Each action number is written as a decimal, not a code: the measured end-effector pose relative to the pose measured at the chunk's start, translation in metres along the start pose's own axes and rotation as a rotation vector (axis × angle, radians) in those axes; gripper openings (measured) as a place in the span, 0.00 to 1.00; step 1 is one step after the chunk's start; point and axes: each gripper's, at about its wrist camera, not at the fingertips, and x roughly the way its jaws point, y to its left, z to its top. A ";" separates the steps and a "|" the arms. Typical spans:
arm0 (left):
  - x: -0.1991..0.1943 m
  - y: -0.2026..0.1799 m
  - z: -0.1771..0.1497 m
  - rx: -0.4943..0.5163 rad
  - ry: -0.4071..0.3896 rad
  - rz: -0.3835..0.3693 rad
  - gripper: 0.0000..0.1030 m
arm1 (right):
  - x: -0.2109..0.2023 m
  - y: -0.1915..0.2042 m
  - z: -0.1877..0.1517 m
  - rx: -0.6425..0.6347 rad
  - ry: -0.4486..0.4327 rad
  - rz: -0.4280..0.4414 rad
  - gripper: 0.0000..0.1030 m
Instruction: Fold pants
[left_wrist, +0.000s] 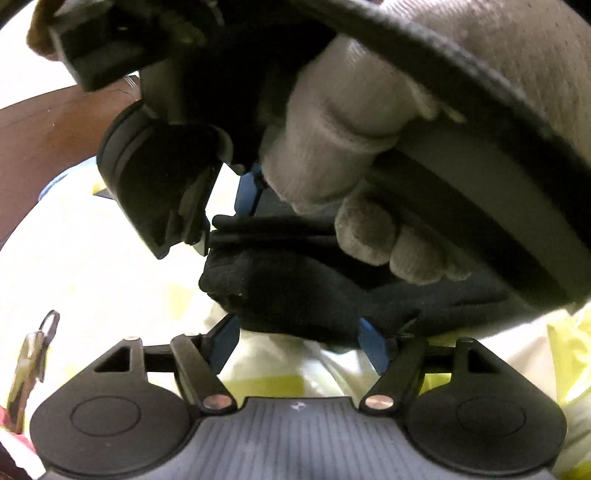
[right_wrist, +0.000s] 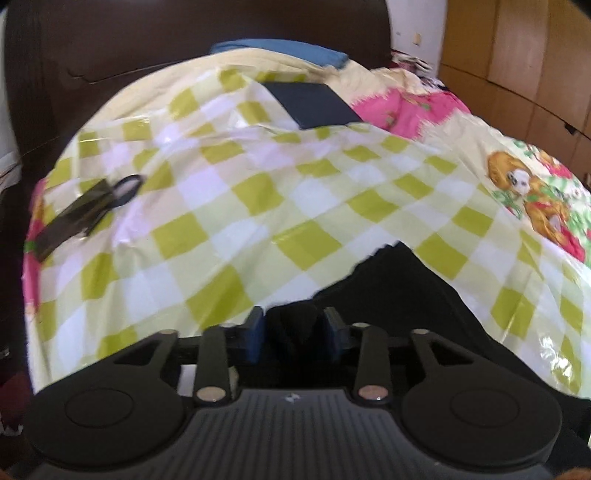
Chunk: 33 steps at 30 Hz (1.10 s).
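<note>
The black pants (right_wrist: 399, 295) lie bunched on the checked sheet, at the lower right of the right wrist view. My right gripper (right_wrist: 294, 328) has its blue pads a little apart, and a hump of the black cloth stands in the gap without being squeezed. In the left wrist view the pants (left_wrist: 295, 295) show as a thick dark wad. My left gripper (left_wrist: 299, 332) stands wide open at the wad's near edge, which is broader than the gap. Above the wad a gloved hand (left_wrist: 332, 129) holds the right gripper, of which one blue pad (left_wrist: 251, 192) shows.
A green-and-white checked plastic sheet (right_wrist: 221, 206) covers the bed over a floral bedspread (right_wrist: 535, 184). On it lie a flat dark rectangle (right_wrist: 314, 103) and a black clip with a ring (right_wrist: 92, 206). A brown headboard (right_wrist: 184, 33) stands behind and a wooden wardrobe (right_wrist: 517, 55) at the right.
</note>
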 end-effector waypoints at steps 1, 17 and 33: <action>-0.002 -0.001 0.001 0.012 -0.001 0.010 0.82 | -0.002 0.000 0.000 -0.002 0.000 -0.002 0.39; -0.041 0.002 0.019 0.087 0.023 0.106 0.82 | -0.054 -0.040 -0.026 0.054 -0.039 -0.058 0.41; -0.027 -0.026 0.068 0.145 -0.048 0.155 0.82 | -0.159 -0.178 -0.143 0.360 -0.061 -0.246 0.49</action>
